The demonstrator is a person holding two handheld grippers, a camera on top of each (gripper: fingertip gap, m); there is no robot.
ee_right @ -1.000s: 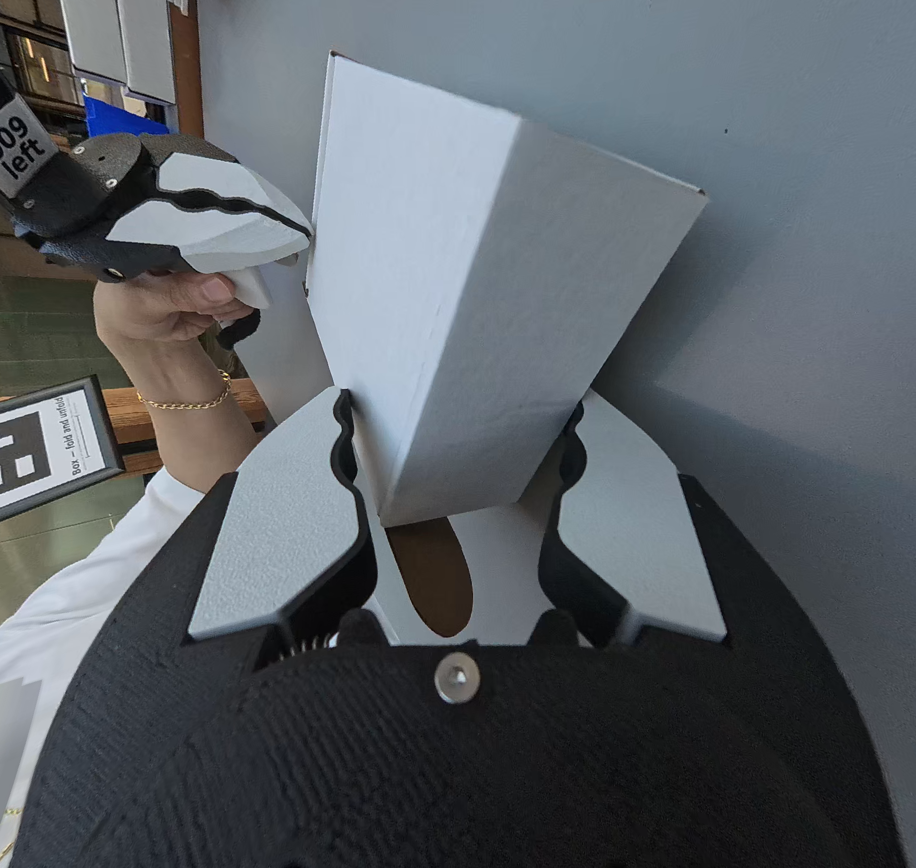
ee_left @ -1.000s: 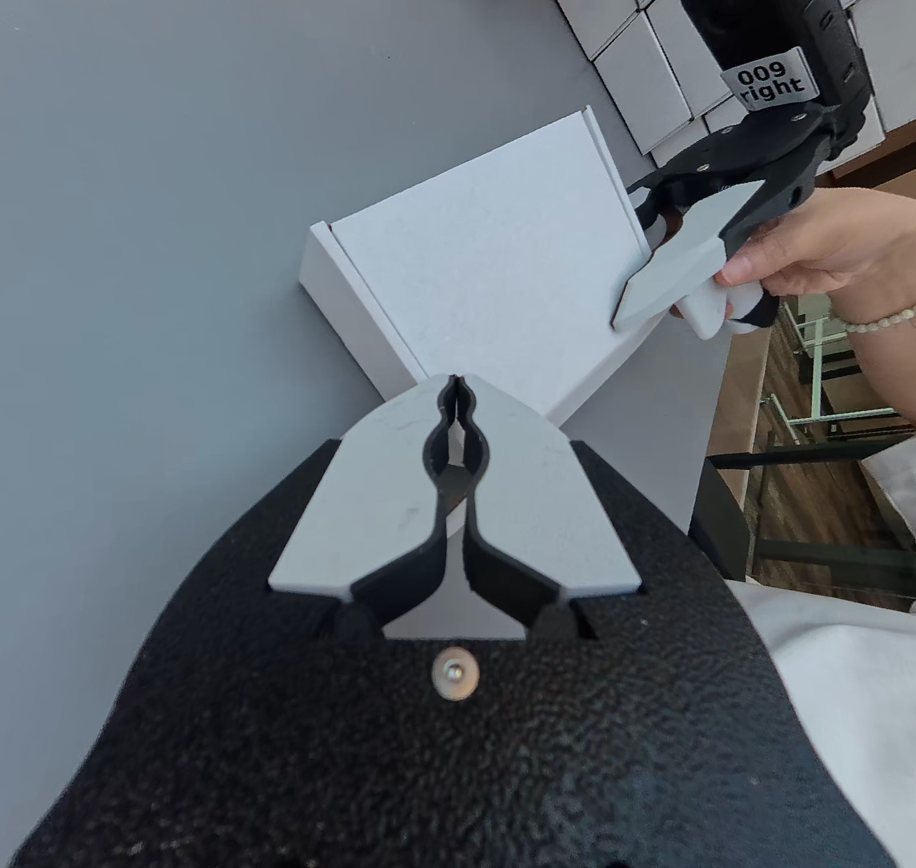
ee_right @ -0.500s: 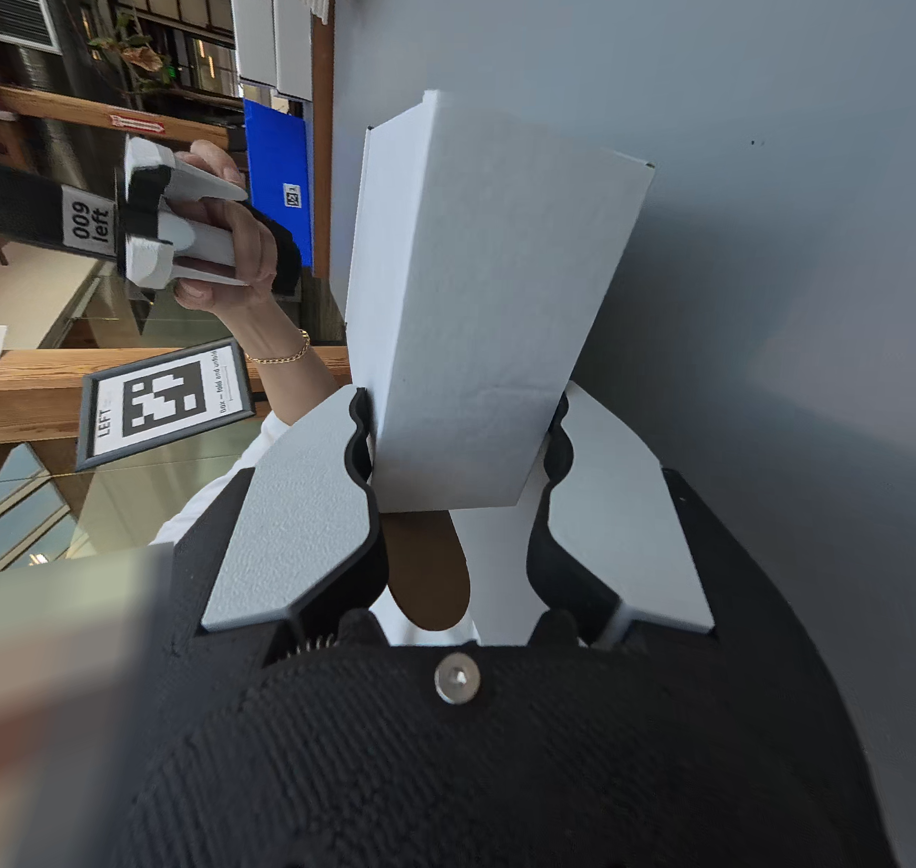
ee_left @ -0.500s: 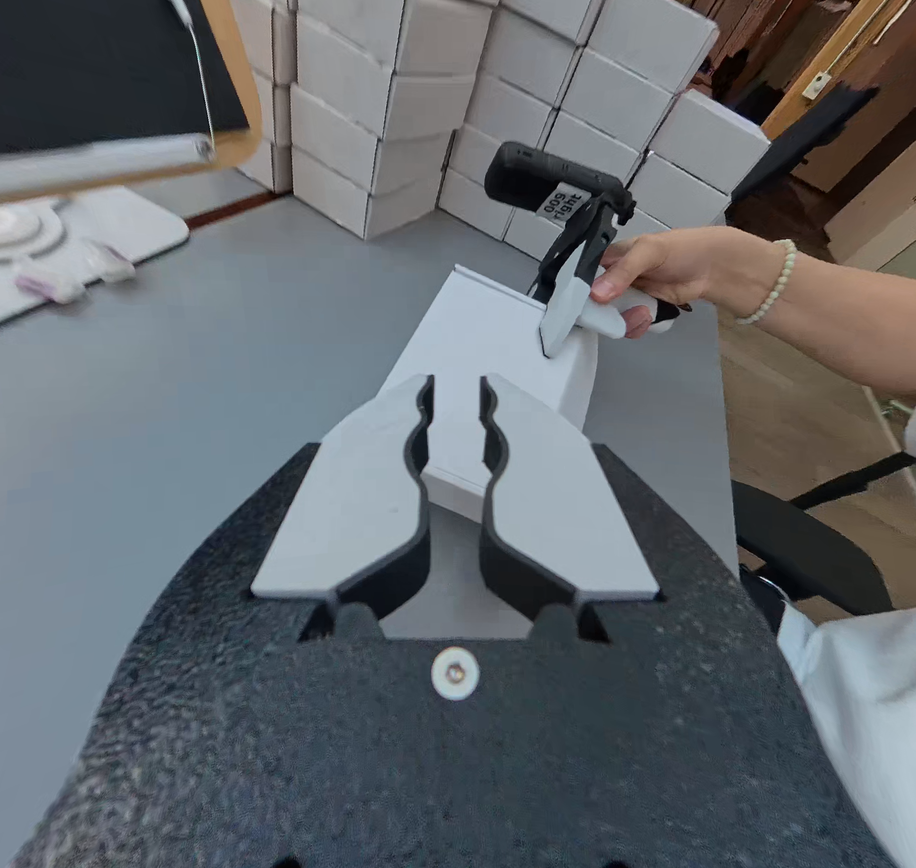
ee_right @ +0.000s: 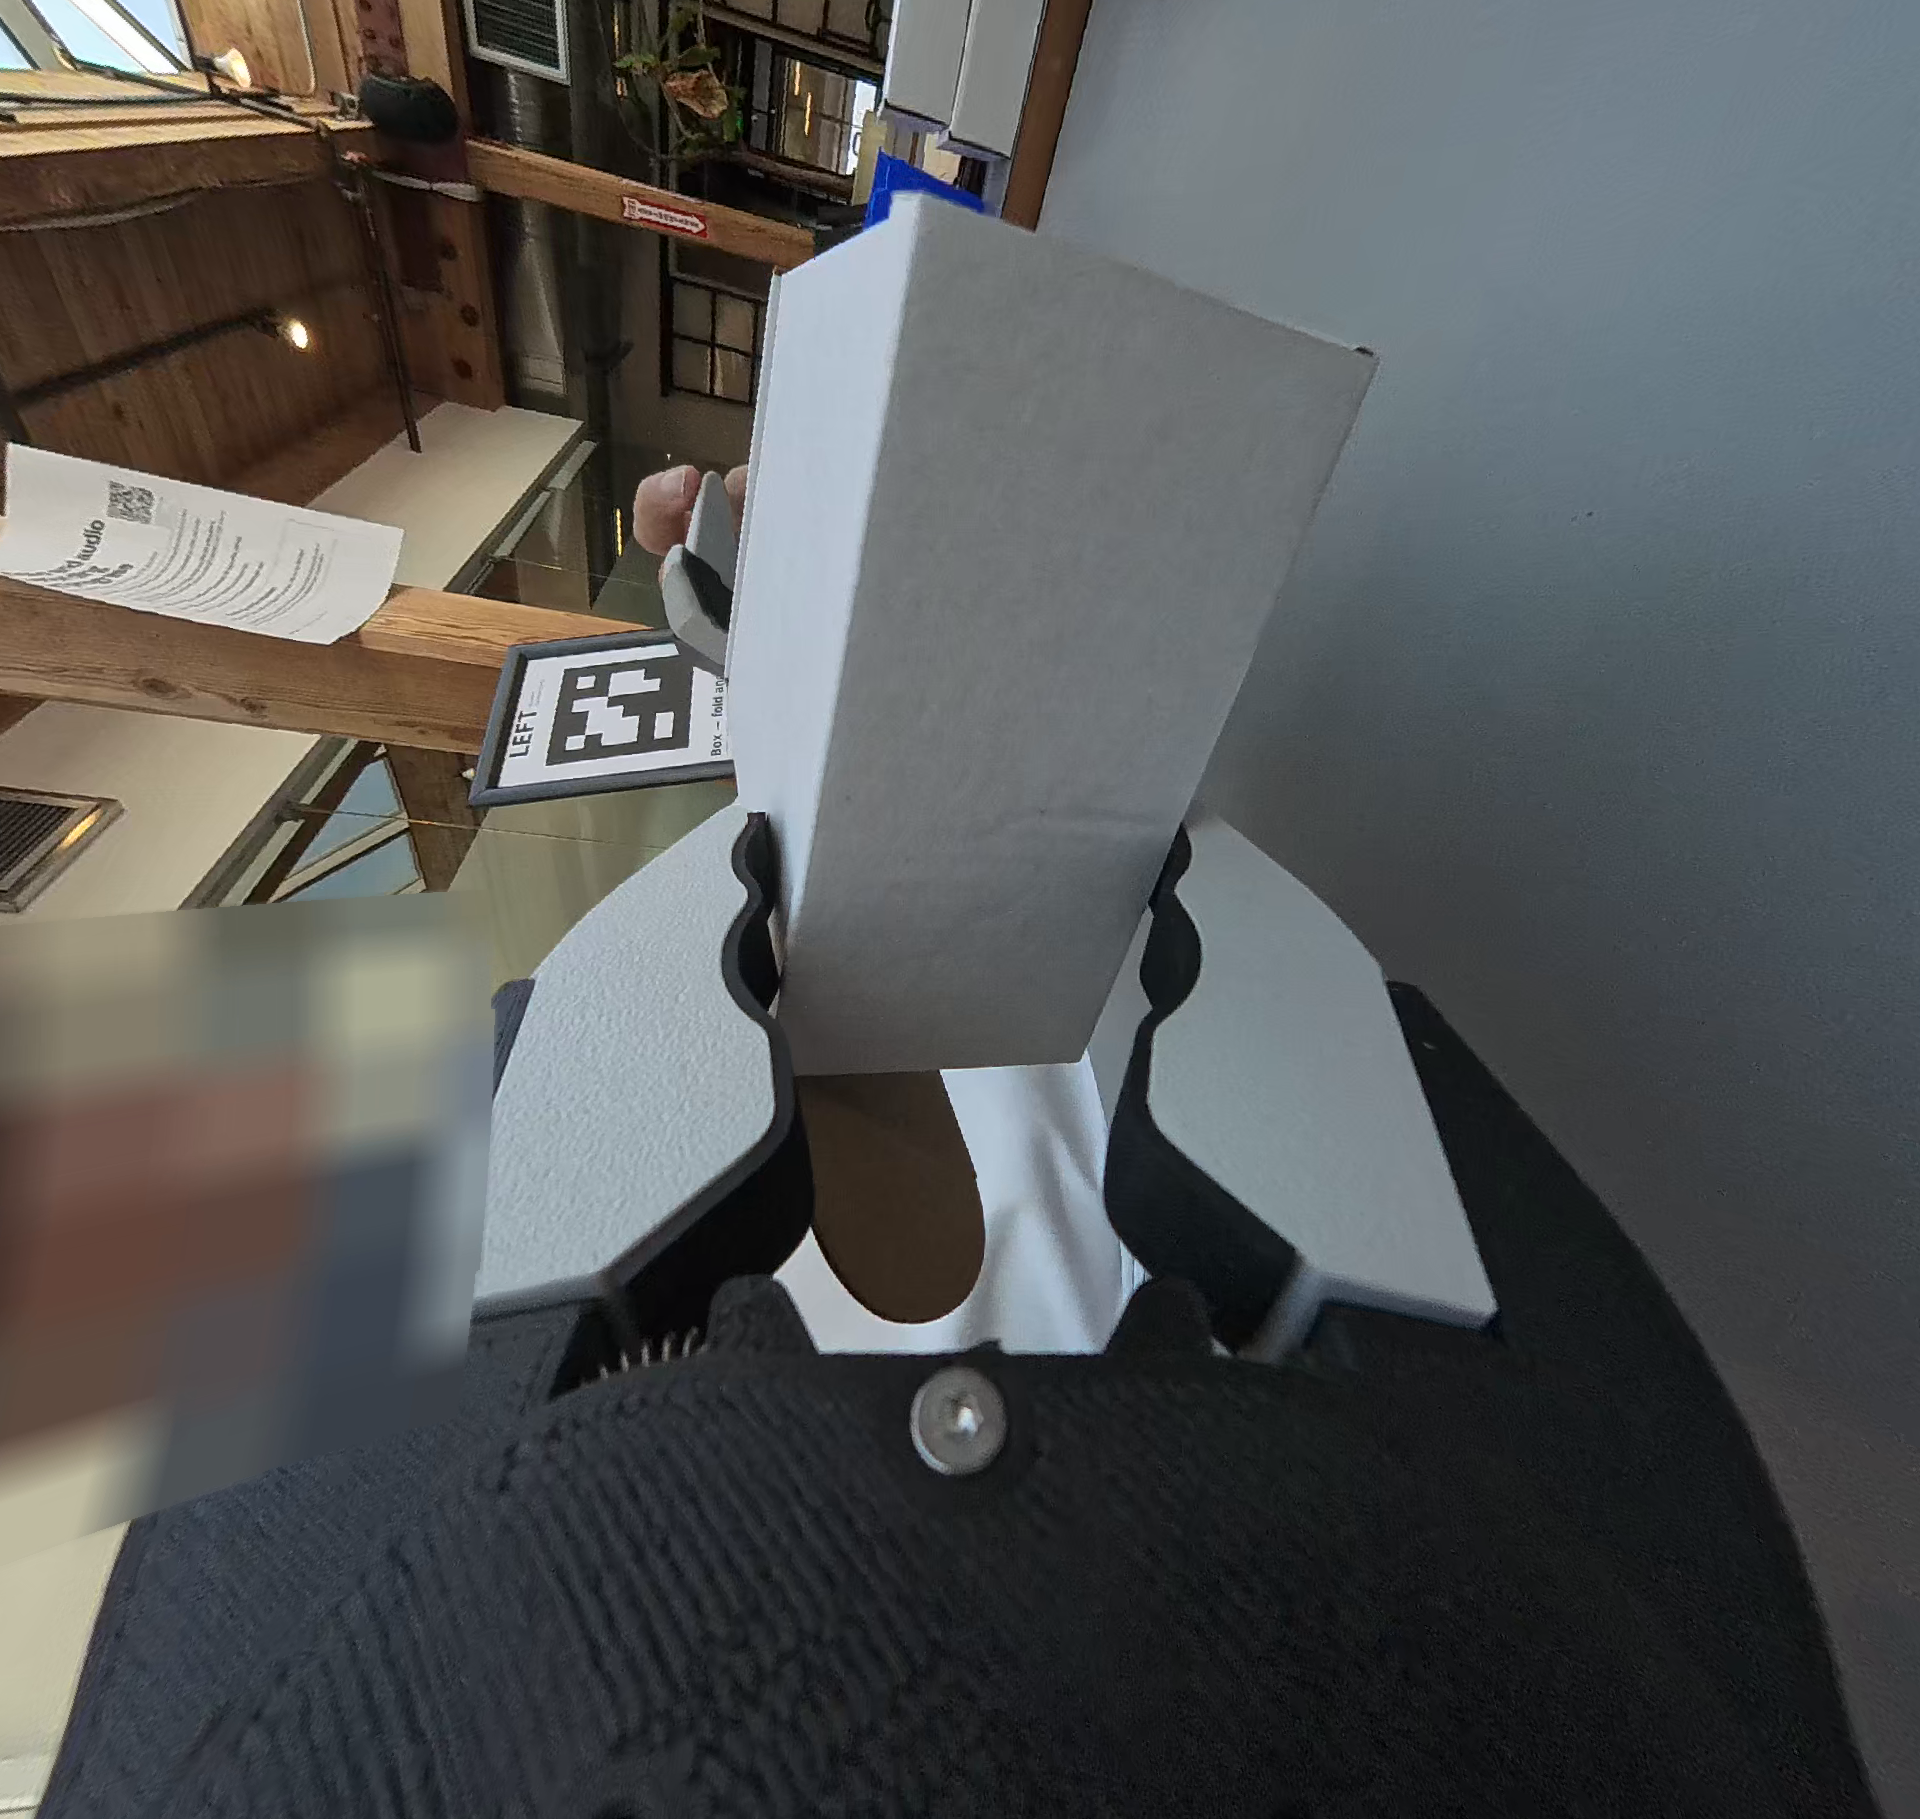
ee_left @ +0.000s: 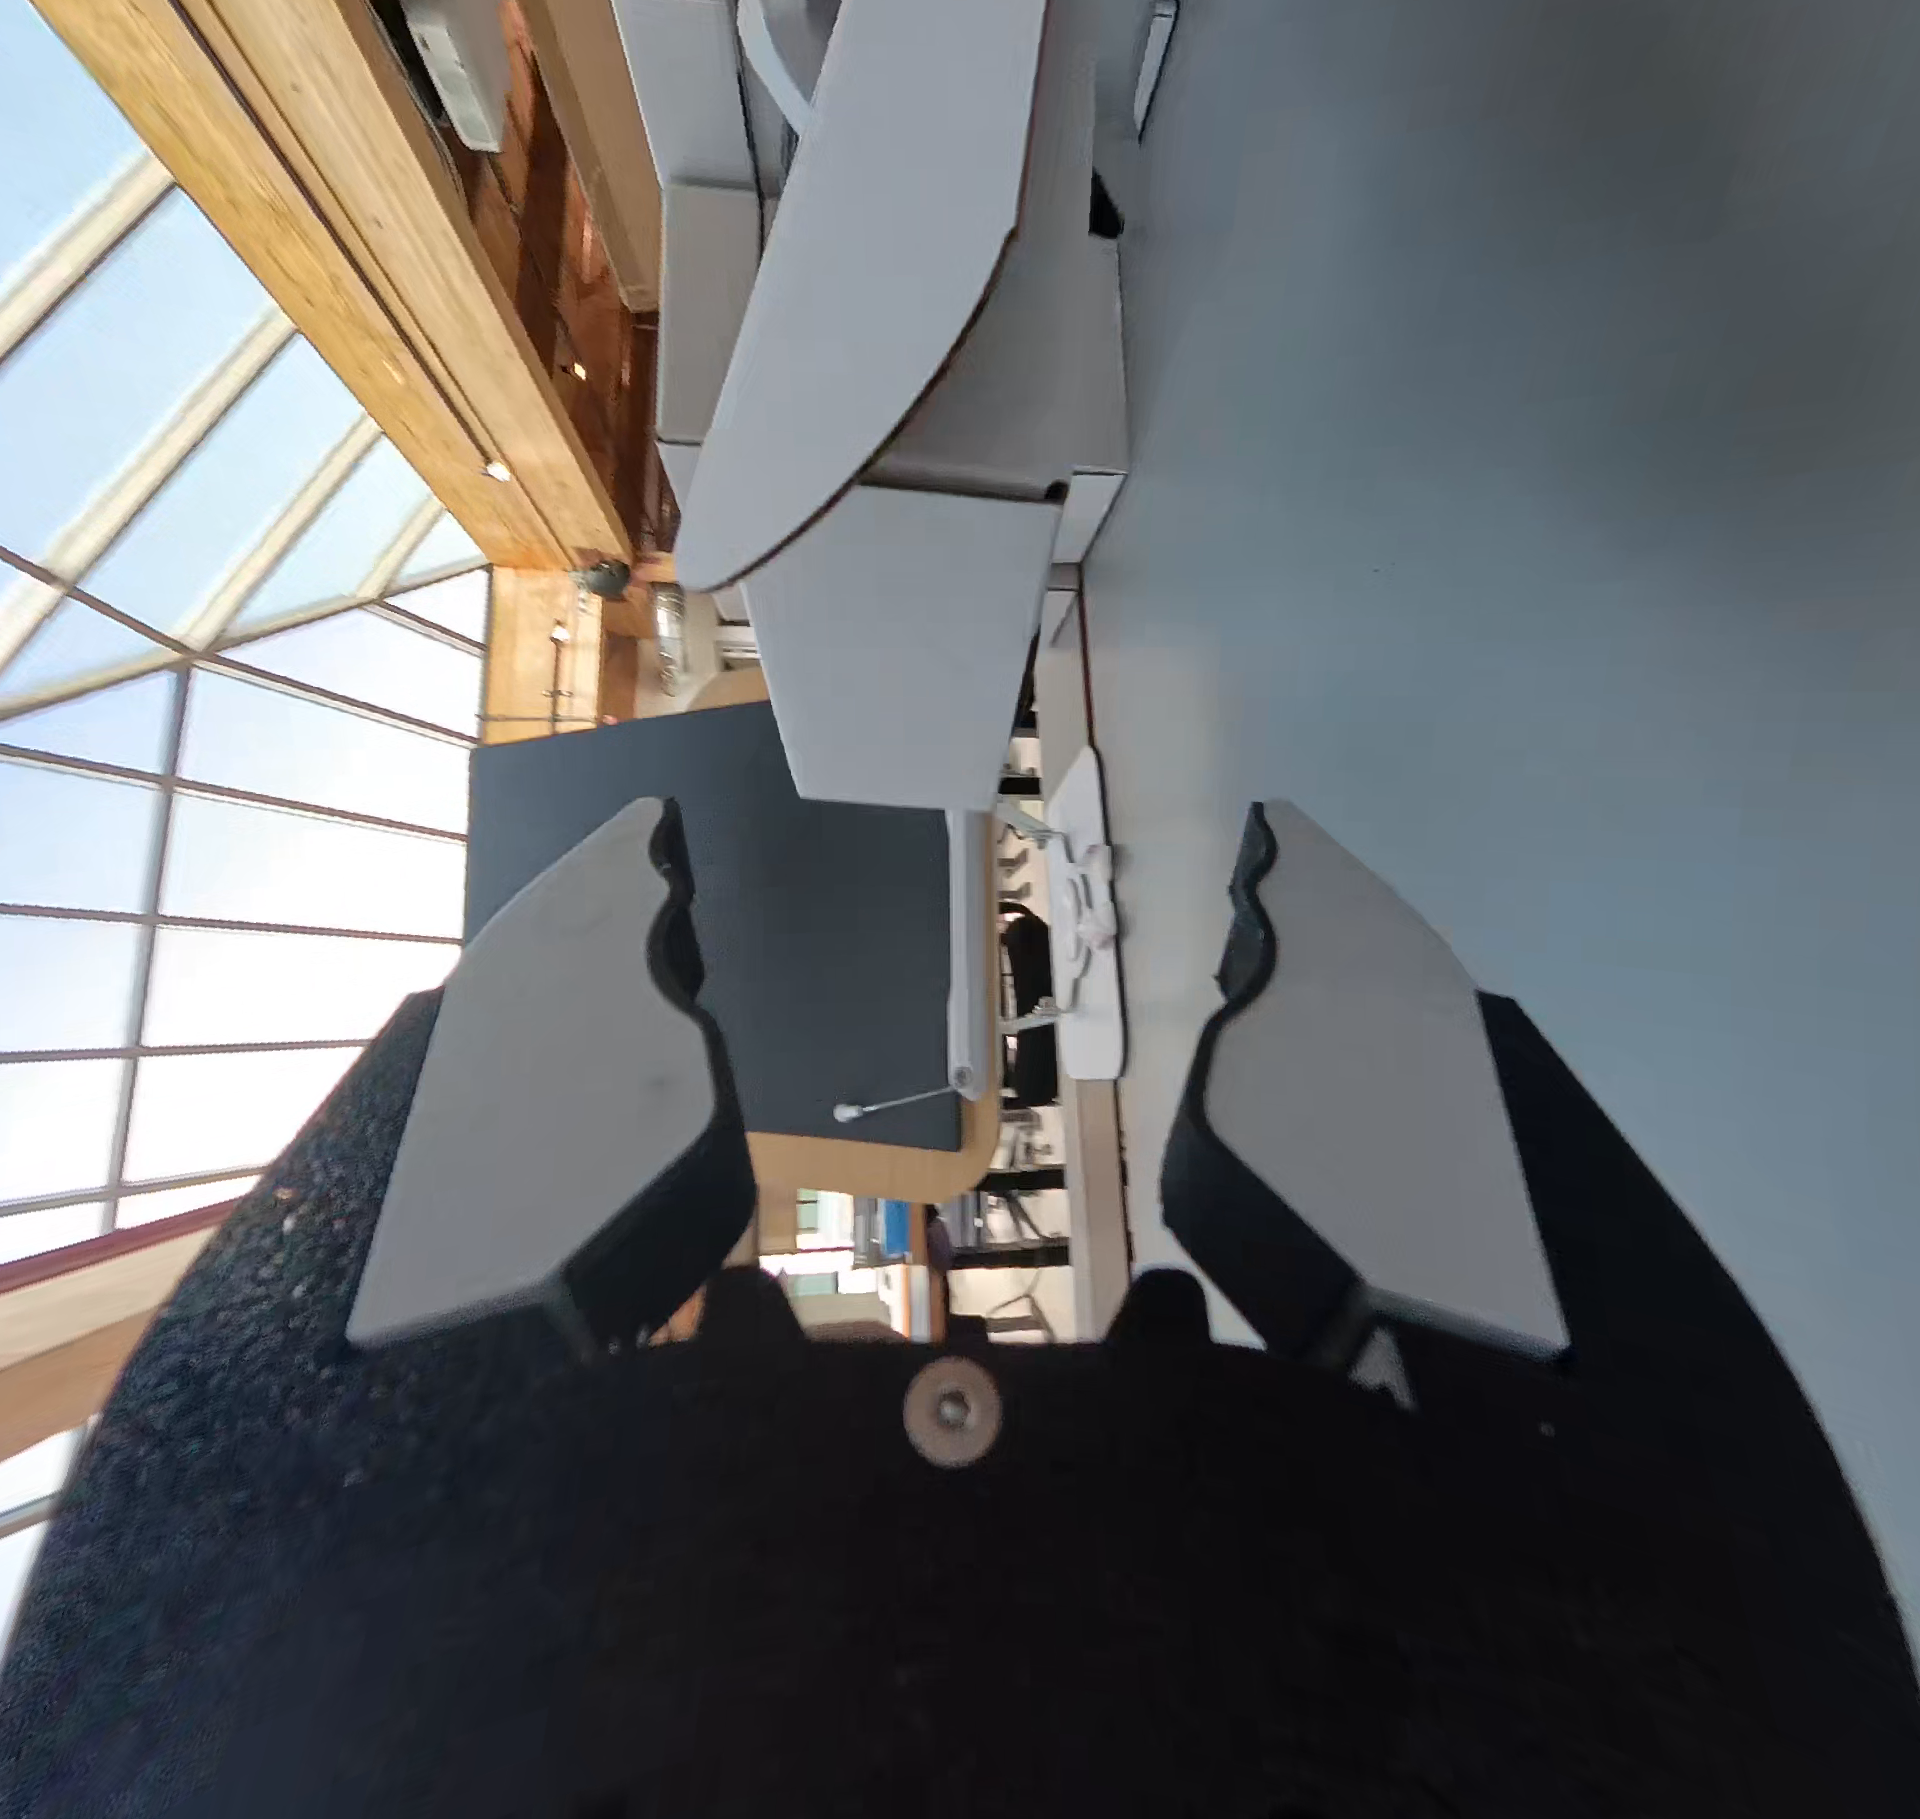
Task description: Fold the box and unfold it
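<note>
Box point(ee_right: 1039, 647), white cardboard and folded into shape, stands on its edge above a grey table point(ee_right: 1610, 626), its near end sitting between the fingers of the right gripper point(ee_right: 961, 938). The jaws press against both side walls, so the right gripper is clenched on the box; a brown rounded flap point(ee_right: 894, 1198) pokes out below, toward the camera. Seen from the left wrist camera, the box point(ee_left: 904, 657) hangs just beyond the fingertips of the left gripper point(ee_left: 961, 896), with a curved white flap point(ee_left: 883, 242) swung loose from its upper side. The left gripper is spread wide and holds nothing. In the right wrist view, part of that gripper point(ee_right: 701, 564) peeks out from behind the left wall of the box, a fingertip of the hand point(ee_right: 660, 512) holding it beside it. A framed marker card point(ee_right: 613, 720) and a printed sheet point(ee_right: 197, 554) sit in the background on the left; stacked white boxes point(ee_left: 707, 315) line the far side.

Judging by the thin walls and visible creases, the box looks light, hollow and easy to crush. Its surface seems matte, so a grip across two opposite walls near a corner, where the folds stiffen it, is likely to hold without slipping. The loose flap appears floppy and probably bends at its crease under a light push; a pinch near its free edge would give the most control for tucking or pulling it out. Squeezing mid-panel risks denting the card.
</note>
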